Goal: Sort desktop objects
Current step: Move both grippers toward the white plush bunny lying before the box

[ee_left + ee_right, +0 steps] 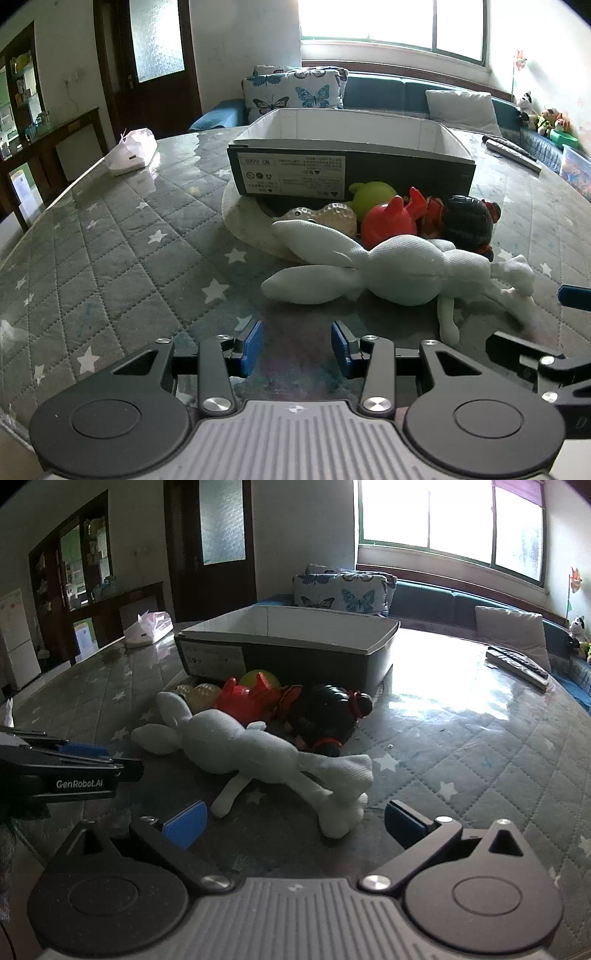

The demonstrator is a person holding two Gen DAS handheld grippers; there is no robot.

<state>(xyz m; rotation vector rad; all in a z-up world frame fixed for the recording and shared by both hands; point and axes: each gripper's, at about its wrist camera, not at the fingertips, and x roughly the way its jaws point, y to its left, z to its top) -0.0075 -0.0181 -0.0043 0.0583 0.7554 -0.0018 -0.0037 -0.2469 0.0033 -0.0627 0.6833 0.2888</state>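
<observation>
Both the left gripper (296,345) and right gripper (295,823) stood apart, empty, facing a pale grey fabric plush rabbit (399,269) before the open black cardboard box (351,155).

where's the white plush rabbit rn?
White plush rabbit lies on the table, nearest of the toy pile before the box, just ahead of both open tools, touching neither.

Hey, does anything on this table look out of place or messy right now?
Yes. The open dark cardboard box with a white interior looks empty, while the toys lie heaped in front of it: a pale plush rabbit sprawled on its side, a red rubber toy and a black toy jumbled behind it.
</observation>
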